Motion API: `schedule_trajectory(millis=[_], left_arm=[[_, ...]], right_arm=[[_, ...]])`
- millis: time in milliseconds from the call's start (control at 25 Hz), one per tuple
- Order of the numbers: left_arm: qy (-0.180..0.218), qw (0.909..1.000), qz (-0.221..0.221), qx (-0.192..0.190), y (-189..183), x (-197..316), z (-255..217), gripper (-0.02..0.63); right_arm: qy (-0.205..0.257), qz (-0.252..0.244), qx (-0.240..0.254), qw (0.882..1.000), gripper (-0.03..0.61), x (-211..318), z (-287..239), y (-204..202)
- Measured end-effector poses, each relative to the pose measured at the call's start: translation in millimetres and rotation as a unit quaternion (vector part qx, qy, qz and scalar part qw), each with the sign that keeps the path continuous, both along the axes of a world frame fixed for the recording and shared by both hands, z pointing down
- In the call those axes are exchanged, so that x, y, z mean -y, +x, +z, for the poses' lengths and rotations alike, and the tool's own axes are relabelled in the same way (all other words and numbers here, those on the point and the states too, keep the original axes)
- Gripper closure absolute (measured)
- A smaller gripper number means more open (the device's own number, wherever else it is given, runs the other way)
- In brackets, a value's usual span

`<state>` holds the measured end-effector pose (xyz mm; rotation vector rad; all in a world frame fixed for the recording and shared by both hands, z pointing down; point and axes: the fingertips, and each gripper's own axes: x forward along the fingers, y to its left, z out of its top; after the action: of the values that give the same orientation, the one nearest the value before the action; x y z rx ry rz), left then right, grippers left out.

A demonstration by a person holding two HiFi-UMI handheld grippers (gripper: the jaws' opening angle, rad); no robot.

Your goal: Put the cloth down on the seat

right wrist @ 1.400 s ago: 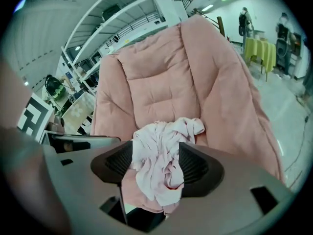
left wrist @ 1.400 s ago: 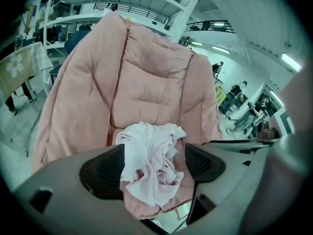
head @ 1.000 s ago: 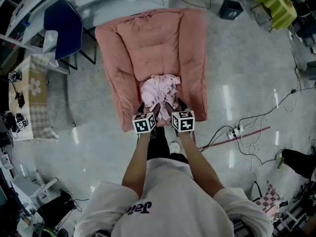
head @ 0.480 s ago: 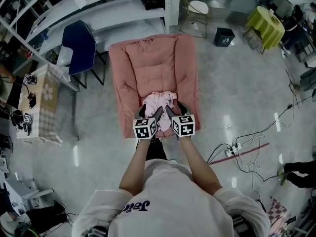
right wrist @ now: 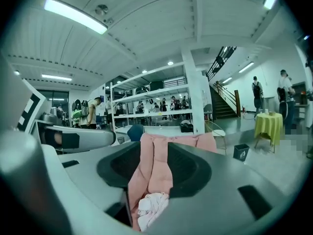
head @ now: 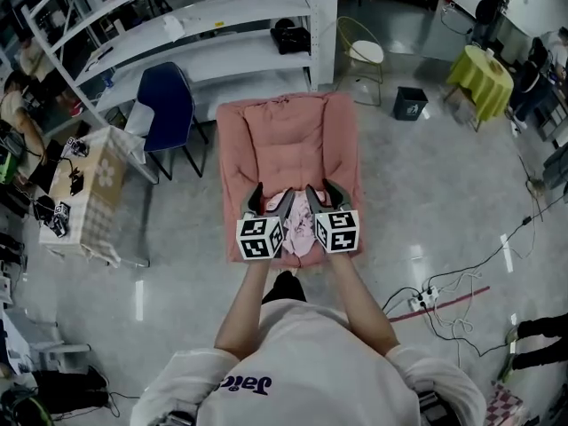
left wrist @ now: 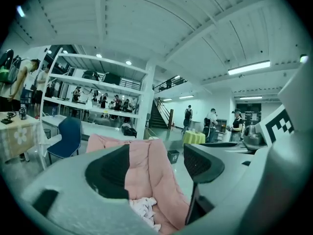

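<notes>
The pale pink cloth (head: 302,226) lies crumpled on the front of the pink cushioned seat (head: 288,140). It shows low in the left gripper view (left wrist: 145,210) and in the right gripper view (right wrist: 151,205). Both grippers are held above the seat's front edge, clear of the cloth. My left gripper (head: 269,201) stands open, and through its wide gap (left wrist: 156,168) I see the seat (left wrist: 146,165). My right gripper (head: 325,193) has its jaws closing with nothing between them (right wrist: 154,168); only the seat (right wrist: 156,173) and cloth show beyond.
A blue chair (head: 164,105) and white shelving (head: 204,34) stand left and behind the seat. A small patterned table (head: 89,180) is at far left. A stool (head: 364,56), dark bin (head: 408,103) and yellow-green table (head: 479,69) sit at right. Cables (head: 444,282) cross the floor.
Both grippers have lifted up and back from the cloth, which stays on the seat. The head camera has risen, so the seat looks smaller and farther away.
</notes>
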<state>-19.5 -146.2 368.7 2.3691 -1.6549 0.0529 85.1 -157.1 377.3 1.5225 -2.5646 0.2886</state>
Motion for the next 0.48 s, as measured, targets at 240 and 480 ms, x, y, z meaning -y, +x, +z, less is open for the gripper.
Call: schedule_trajectory(millis=[240,480], left_arm=[[0.054,0.9985,-0.005,-0.01,2.2,-18.3,-44.1,0.341],[0.093,0.9954,-0.018,-0.011,-14.1,-41.9,-74.8,0.493]], right_arm=[[0.048,0.011,-0.005,0.999,0.461,-16.2,-44.6,5.5],[0.074,0.018,0.01,0.997,0.516,-34.4,-75.1,3.8]])
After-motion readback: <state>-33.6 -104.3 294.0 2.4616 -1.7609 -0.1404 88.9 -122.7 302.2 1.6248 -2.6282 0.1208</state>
